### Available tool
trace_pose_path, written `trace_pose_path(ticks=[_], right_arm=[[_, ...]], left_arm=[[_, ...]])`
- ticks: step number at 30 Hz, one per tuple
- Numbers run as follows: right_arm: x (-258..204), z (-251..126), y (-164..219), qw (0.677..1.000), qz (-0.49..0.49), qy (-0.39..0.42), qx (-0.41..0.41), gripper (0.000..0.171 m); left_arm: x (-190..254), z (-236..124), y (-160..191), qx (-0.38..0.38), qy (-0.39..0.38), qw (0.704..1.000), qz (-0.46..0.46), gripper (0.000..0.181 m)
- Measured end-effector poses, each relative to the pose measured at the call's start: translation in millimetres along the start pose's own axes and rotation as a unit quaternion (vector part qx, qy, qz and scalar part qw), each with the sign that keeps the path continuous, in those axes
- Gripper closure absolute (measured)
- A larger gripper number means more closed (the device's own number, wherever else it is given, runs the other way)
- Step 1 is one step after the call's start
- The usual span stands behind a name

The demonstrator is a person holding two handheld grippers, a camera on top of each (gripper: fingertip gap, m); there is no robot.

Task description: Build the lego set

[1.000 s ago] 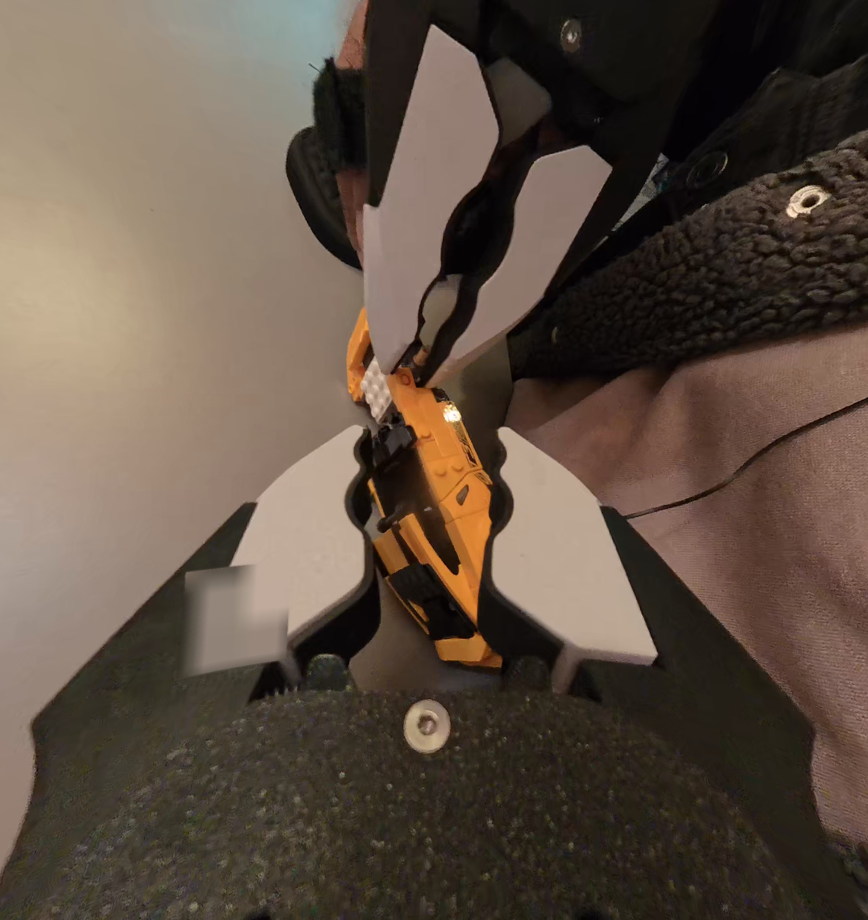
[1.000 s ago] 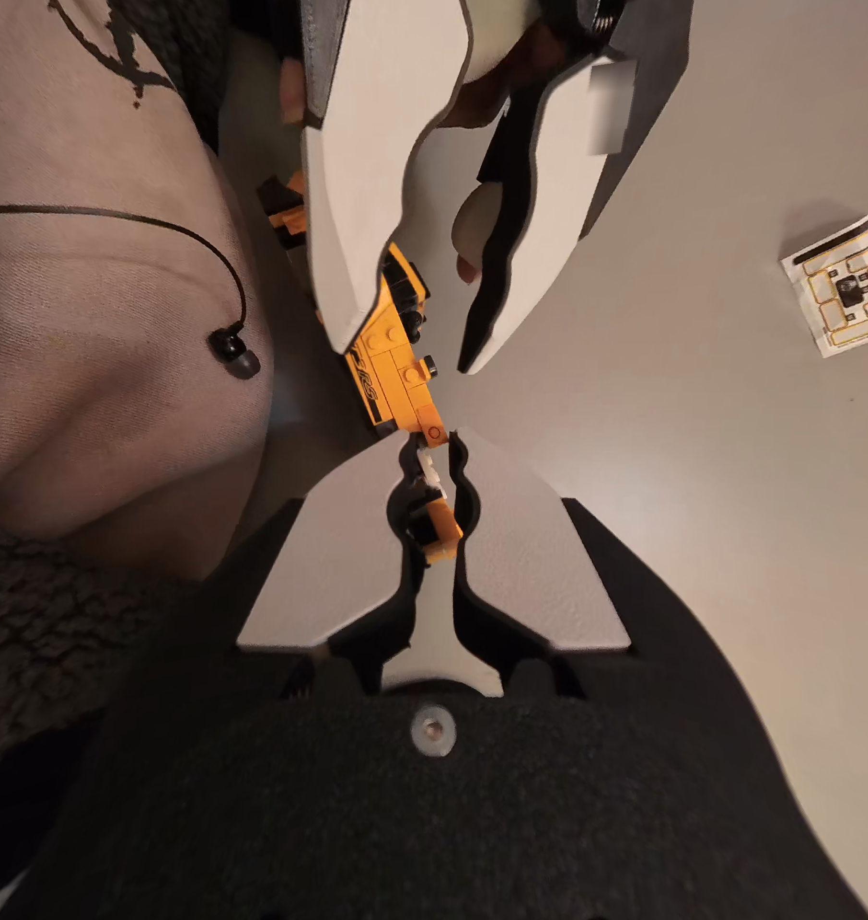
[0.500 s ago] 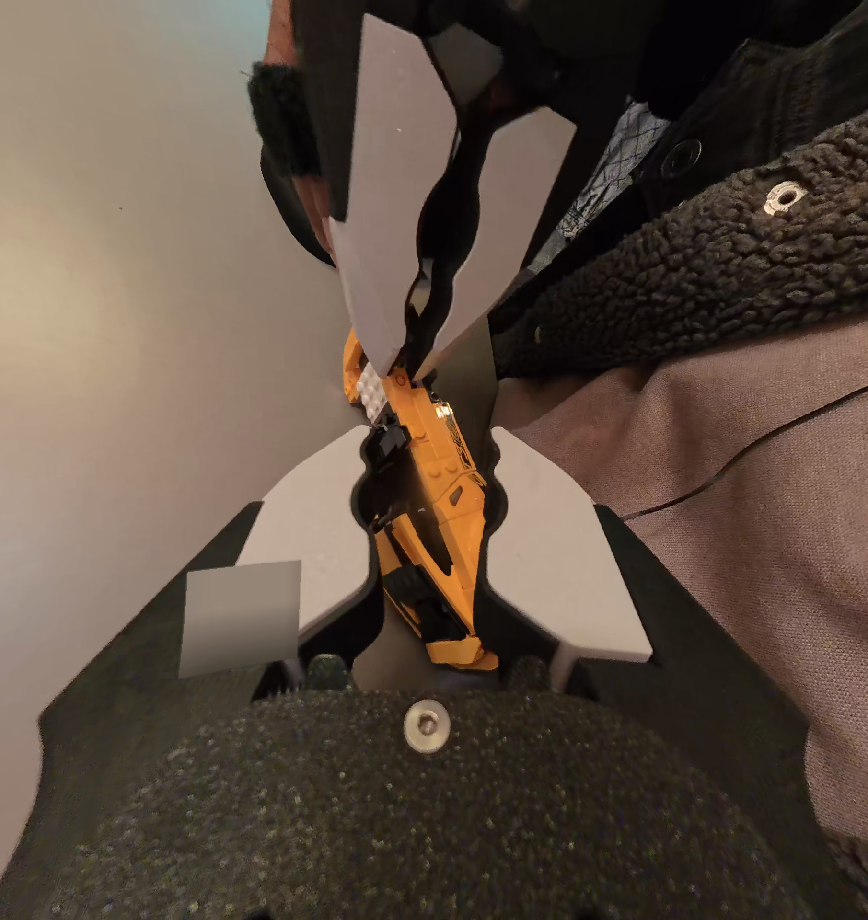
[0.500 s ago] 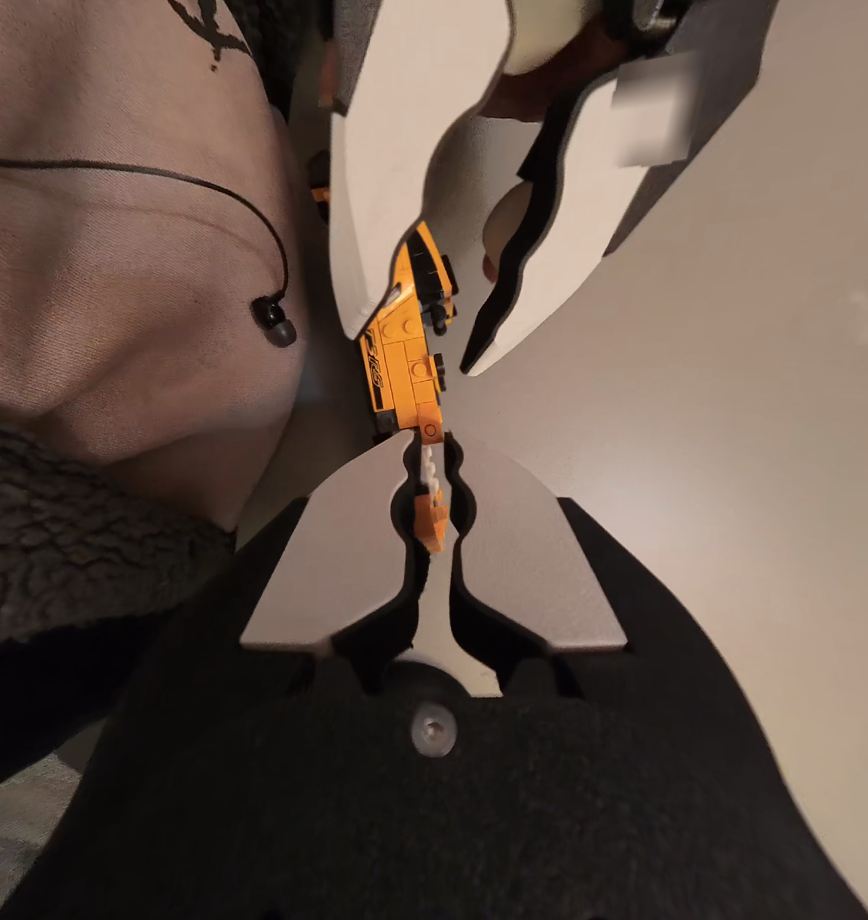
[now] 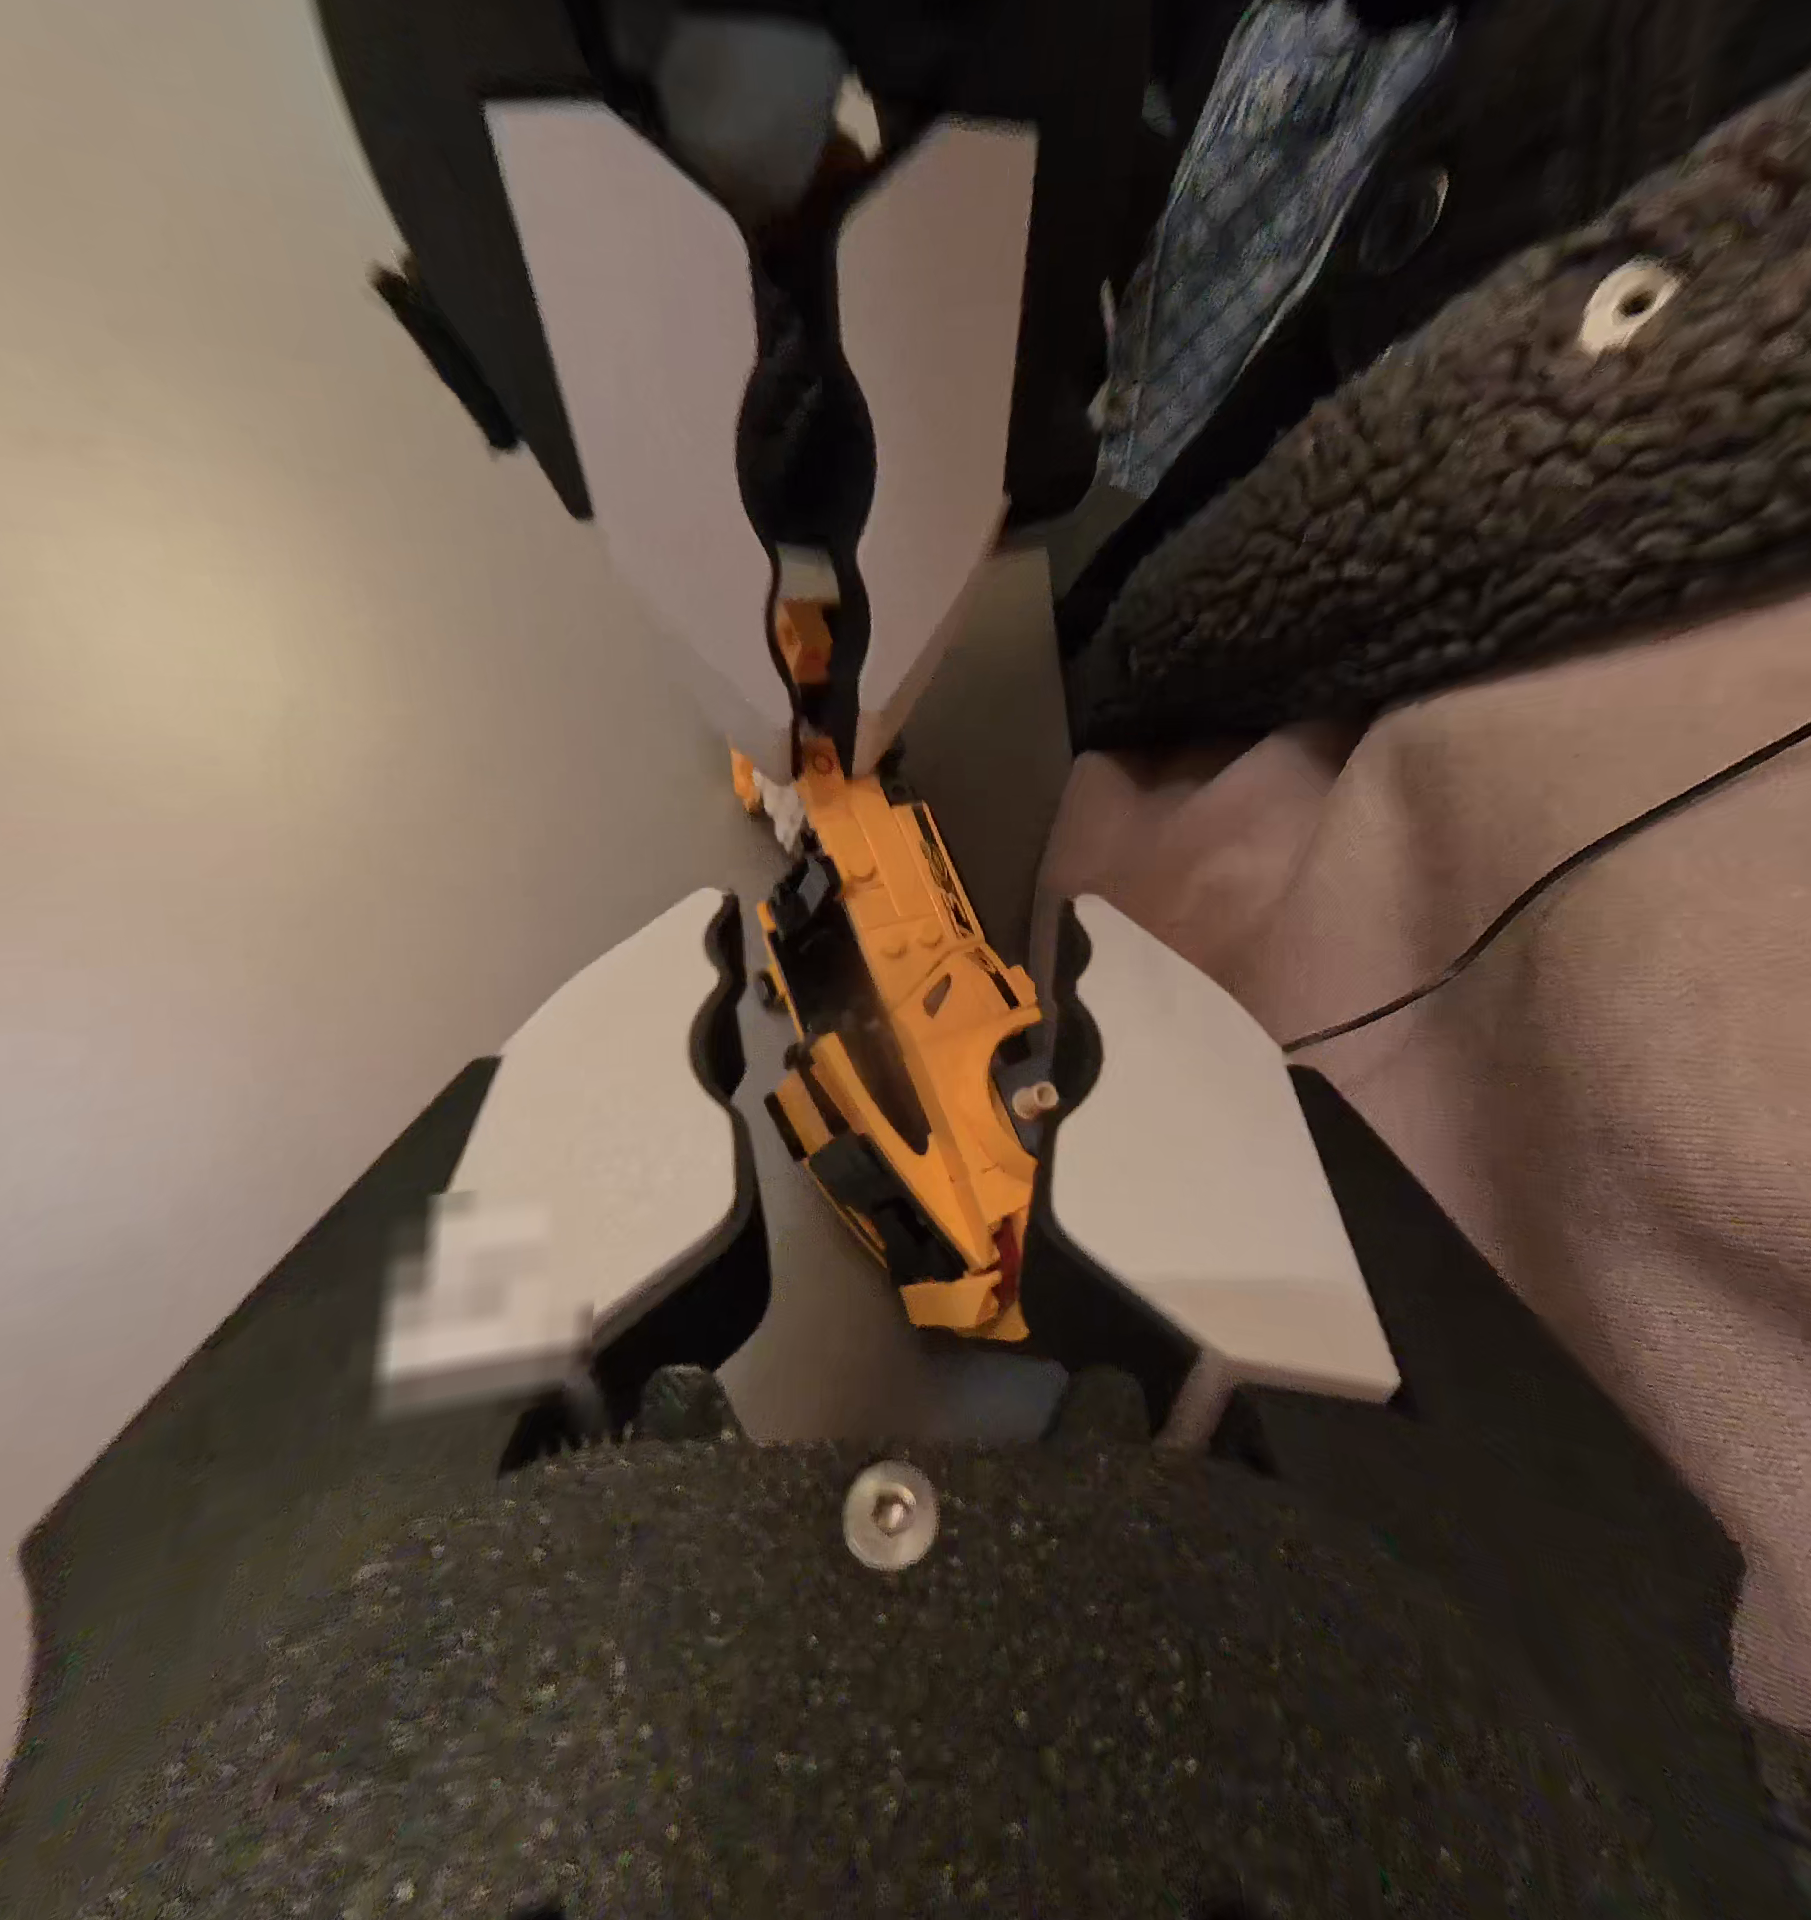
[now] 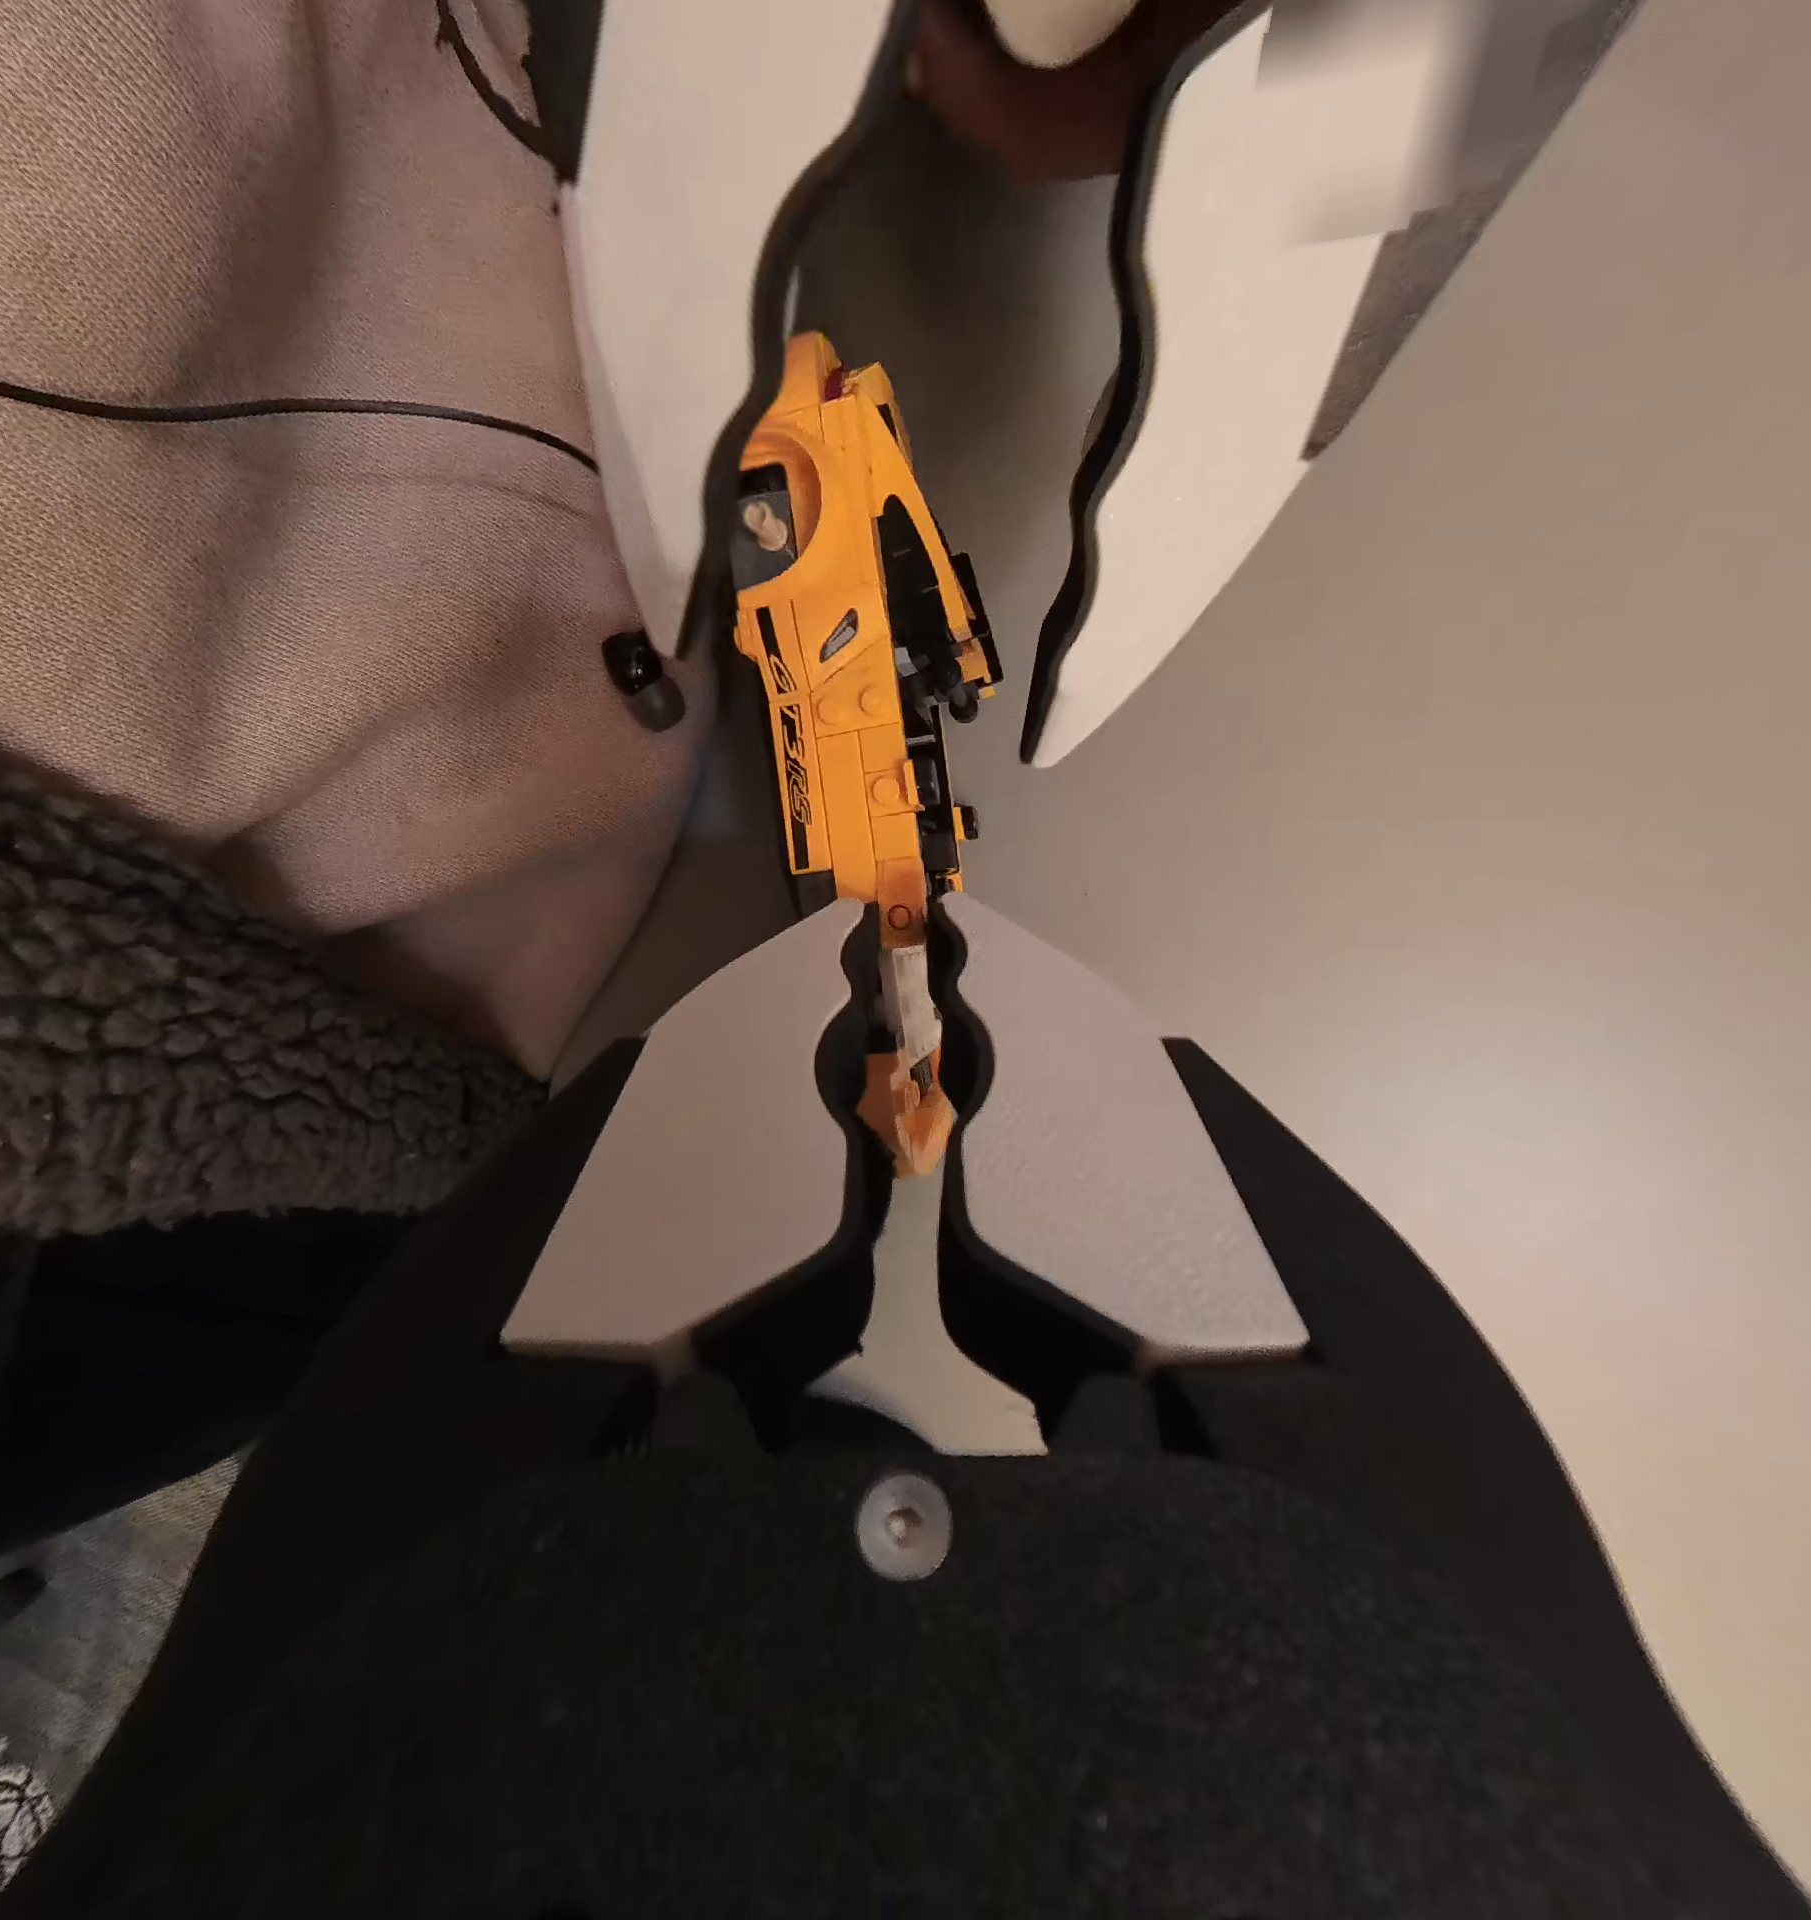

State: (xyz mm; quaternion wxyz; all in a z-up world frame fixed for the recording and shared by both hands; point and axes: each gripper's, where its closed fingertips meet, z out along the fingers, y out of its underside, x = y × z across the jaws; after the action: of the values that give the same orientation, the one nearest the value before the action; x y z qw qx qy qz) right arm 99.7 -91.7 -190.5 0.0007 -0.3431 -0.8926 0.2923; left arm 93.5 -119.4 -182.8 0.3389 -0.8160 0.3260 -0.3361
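An orange and black lego car (image 5: 911,1039) is held in the air between my two grippers. My left gripper (image 5: 899,899) stands around its rear half. Its fingers are apart: the car leans on the right finger (image 5: 1140,1091) and a slit shows at the left one. My right gripper (image 6: 896,909) is shut on an orange and white piece (image 6: 911,997) at the car's other end (image 6: 839,644). That piece also shows in the left wrist view (image 5: 809,644), pinched in the right gripper (image 5: 828,743). The left gripper (image 6: 859,696) also shows in the right wrist view.
A person's torso in a pinkish shirt (image 5: 1503,1039) and a dark fleece jacket (image 5: 1503,468) is close on one side. A thin black cord (image 5: 1566,862) with an earbud (image 6: 646,686) hangs over it. A beige table (image 6: 1503,935) lies below.
The left gripper's fingers have spread a little and the car has tilted between them, showing its wheel arch. Both grippers have moved closer together. The right gripper stays shut on the end piece.
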Motion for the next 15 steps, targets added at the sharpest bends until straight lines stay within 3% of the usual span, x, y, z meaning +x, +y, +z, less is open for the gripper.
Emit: trace_pose_path(ticks=[5,15], right_arm=[[-0.1,-0.4,0.7,1.0,0.007,-0.02,0.012,0.163],[-1.6,-4.2,6.1,0.999,0.009,-0.016,0.032,0.162]], left_arm=[[6.5,13.5,10.2,-0.042,-0.005,0.999,-0.014,0.111],[14.1,18.3,13.3,-0.098,0.008,0.995,0.008,0.138]])
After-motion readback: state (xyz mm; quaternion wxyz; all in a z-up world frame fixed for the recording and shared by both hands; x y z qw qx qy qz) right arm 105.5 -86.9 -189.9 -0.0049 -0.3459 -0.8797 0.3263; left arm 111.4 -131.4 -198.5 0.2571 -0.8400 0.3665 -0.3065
